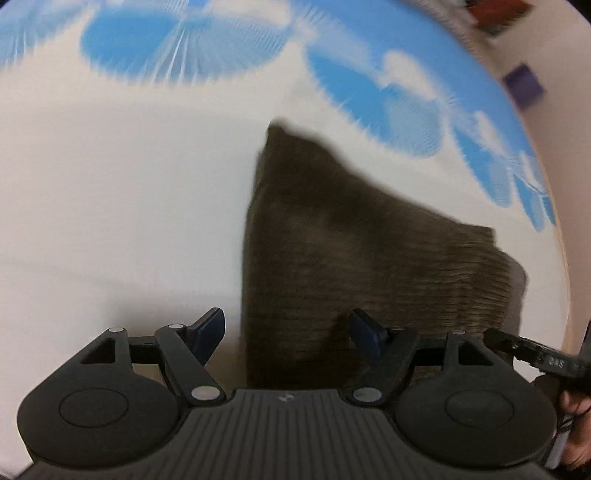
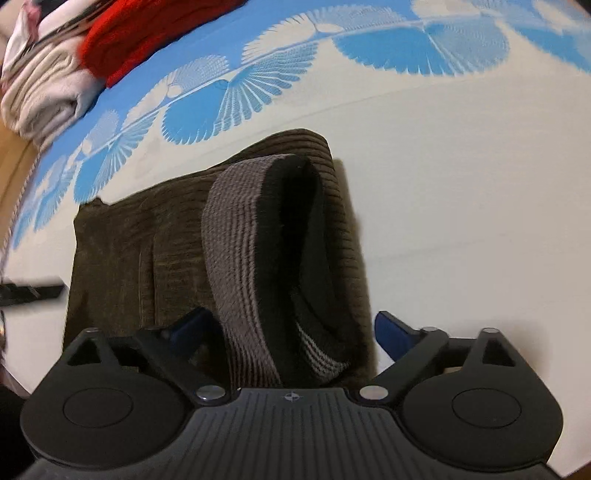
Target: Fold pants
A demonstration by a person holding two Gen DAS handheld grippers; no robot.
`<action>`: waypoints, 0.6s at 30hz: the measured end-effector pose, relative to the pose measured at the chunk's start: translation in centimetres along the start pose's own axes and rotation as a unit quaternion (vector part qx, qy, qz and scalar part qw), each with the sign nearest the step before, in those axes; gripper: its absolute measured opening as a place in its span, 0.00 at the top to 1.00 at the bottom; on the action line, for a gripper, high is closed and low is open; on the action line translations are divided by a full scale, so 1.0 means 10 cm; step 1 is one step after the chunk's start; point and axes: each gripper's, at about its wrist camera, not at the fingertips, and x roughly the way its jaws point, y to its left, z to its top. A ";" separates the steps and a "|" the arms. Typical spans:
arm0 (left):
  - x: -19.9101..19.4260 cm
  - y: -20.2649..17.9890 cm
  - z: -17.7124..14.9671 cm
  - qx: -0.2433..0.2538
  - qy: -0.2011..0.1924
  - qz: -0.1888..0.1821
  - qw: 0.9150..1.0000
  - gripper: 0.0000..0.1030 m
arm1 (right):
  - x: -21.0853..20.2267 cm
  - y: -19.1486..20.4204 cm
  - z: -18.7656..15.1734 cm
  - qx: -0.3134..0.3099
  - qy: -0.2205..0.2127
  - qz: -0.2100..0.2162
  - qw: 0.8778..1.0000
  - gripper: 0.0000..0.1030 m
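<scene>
Now both the left hand-held gripper (image 1: 286, 328) and right hand-held gripper (image 2: 291, 328) stand wide over folded brown pants (image 2: 147, 240), gripping nothing.

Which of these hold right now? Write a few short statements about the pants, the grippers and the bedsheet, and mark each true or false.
1. The pants are brown and ribbed. True.
2. The left gripper is clamped on the pants. False: its jaws stand apart with no cloth pinched between them.
3. The waistband lies on top of the pants, with its dark inside showing. True.
4. The bedsheet is plain red. False: it is cream with a blue fan-patterned border.
5. The right gripper is open. True.
6. Nothing else lies on the bedsheet. False: a red cloth and a pale bundle lie at its far edge.
</scene>
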 end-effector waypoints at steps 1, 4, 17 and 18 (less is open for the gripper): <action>0.05 0.01 0.03 -0.004 0.006 0.000 1.000 0.23 | 0.03 -0.01 0.02 0.001 0.002 0.006 1.000 0.04; 0.13 0.02 0.09 -0.011 0.015 -0.015 1.000 0.23 | 0.12 -0.07 0.05 0.020 0.007 0.031 0.999 0.04; 0.09 -0.23 0.33 0.045 -0.026 -0.021 0.998 0.65 | -0.02 0.15 0.21 0.007 -0.062 0.031 0.998 0.43; 0.00 -0.29 0.36 0.064 -0.046 -0.015 0.997 0.66 | -0.06 0.16 0.23 0.009 -0.074 0.036 0.997 0.47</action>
